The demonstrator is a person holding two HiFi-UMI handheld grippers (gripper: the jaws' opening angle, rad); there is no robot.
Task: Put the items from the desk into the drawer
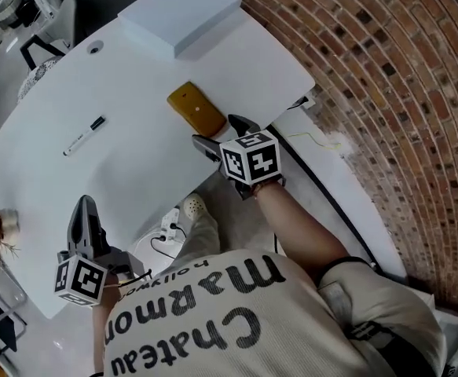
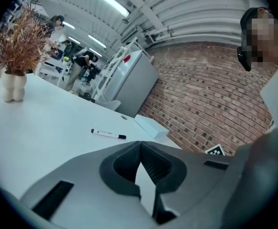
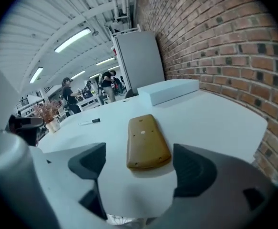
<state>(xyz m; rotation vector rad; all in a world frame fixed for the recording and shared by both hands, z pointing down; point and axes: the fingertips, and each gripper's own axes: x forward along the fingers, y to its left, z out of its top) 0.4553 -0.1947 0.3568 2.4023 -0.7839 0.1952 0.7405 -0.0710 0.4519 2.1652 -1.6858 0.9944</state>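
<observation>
One large white table (image 1: pixel 134 179) is filling most of the head view, and a brick wall (image 1: pixel 386 69) is running along its right side. At the far end of the table a flat pale box (image 1: pixel 183 14) is lying.

The right hand-held gripper (image 1: pixel 219 131) is pointing down toward the table edge, with its jaws standing wide apart. A tan device (image 1: pixel 196 109) is lying flat on the table just in front of it. In the right gripper view the near end of the tan device (image 3: pixel 147 142) is sitting at the mouth of the jaws, and neither pad is touching it.

The left hand-held gripper (image 1: pixel 85 210) is hovering over the near left part of the table. Its jaws are closed together at the tips, with nothing between them.

A small vase (image 2: pixel 13 87) with dried stems is standing at the left edge. A marker (image 1: pixel 84 135) is lying on the open table, well apart from the tan device.
</observation>
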